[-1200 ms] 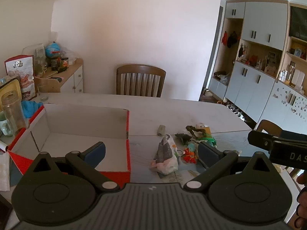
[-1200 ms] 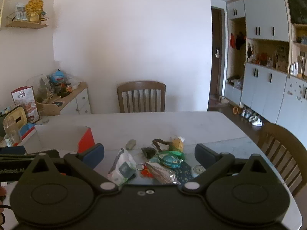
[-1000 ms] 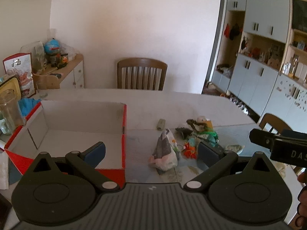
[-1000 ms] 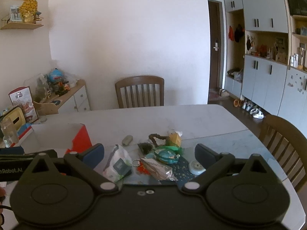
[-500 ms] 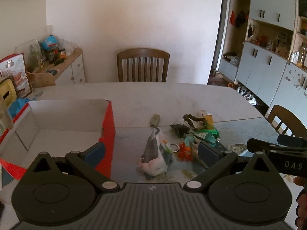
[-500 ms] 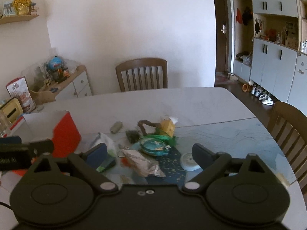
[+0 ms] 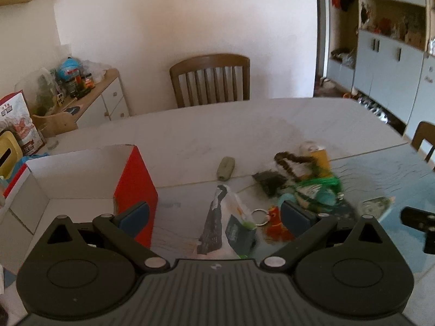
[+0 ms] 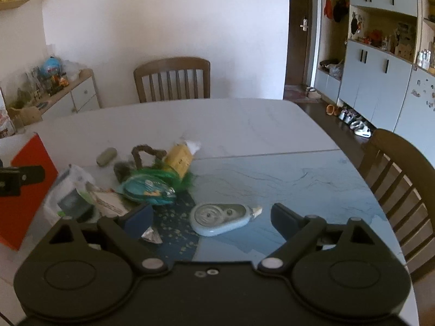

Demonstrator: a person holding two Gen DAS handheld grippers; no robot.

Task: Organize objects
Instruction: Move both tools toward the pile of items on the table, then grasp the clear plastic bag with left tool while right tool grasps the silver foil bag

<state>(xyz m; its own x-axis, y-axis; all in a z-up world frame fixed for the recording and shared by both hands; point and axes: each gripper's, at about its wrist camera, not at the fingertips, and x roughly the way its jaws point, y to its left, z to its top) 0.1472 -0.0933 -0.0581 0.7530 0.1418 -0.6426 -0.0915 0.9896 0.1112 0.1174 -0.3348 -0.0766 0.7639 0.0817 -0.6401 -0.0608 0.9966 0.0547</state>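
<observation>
A pile of small objects lies mid-table. In the left wrist view, a white plastic bag (image 7: 228, 217) sits between the fingers of my open, empty left gripper (image 7: 214, 214), beside an orange keychain toy (image 7: 276, 224), a green fuzzy item (image 7: 318, 187) and a grey-green roll (image 7: 225, 168). An open red-and-white box (image 7: 136, 179) stands at left. In the right wrist view, my open, empty right gripper (image 8: 212, 217) hovers over a pale blue correction-tape dispenser (image 8: 220, 217). A teal packet (image 8: 146, 188), a yellow carton (image 8: 179, 160) and the box (image 8: 24, 190) are also there.
A wooden chair (image 7: 210, 81) stands behind the table (image 7: 217, 125), another chair (image 8: 402, 179) at its right edge. A sideboard (image 7: 89, 103) with clutter is at back left. Cabinets (image 8: 380, 81) line the right wall. Snack bags and a yellow container sit by the box.
Both grippers have moved right and forward toward the pile. The box has slid leftward in both views. The correction-tape dispenser now lies between the right fingers, the bag between the left.
</observation>
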